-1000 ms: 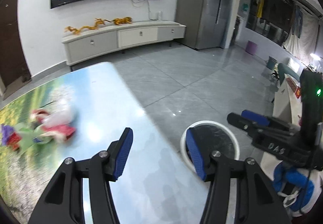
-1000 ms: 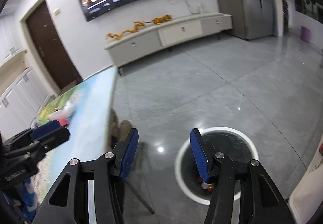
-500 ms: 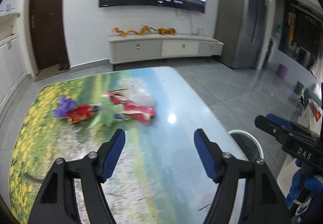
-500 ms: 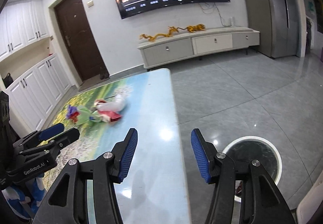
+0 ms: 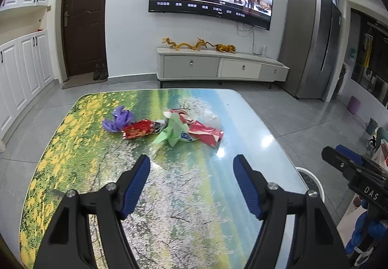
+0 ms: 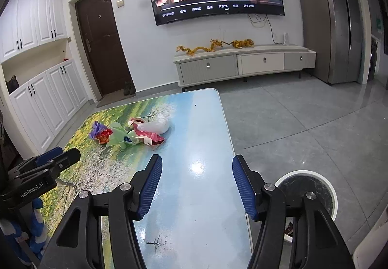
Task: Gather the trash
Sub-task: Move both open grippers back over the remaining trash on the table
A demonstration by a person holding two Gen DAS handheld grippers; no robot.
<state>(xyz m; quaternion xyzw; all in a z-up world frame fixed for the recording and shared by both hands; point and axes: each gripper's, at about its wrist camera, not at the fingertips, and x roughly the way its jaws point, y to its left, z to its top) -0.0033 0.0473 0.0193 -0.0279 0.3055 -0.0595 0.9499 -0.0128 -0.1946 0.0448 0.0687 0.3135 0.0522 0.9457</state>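
Note:
Crumpled trash lies in a row mid-table: a purple bag point(image 5: 118, 120), a red wrapper point(image 5: 139, 130), green paper point(image 5: 173, 129), a red packet point(image 5: 206, 134) and a clear bag point(image 6: 155, 125). My left gripper point(image 5: 191, 178) hovers open over the table point(image 5: 80, 172), well short of the pile, nothing between its fingers. My right gripper point(image 6: 196, 181) hangs above the table's right part, jaws opening and empty. A round white bin point(image 6: 308, 193) with a black liner stands on the floor at the table's right, some trash at its bottom.
The right gripper's body point(image 5: 356, 177) shows at the right of the left wrist view; the left gripper's body point(image 6: 38, 172) at the left of the right wrist view. Beyond the table are grey floor tiles, a TV cabinet point(image 5: 218, 67), a fridge point(image 5: 312, 51) and a brown door point(image 5: 83, 19).
Both grippers swung left from over the bin and floor to face the table and the trash pile. Both sets of jaws stand wider than a second ago.

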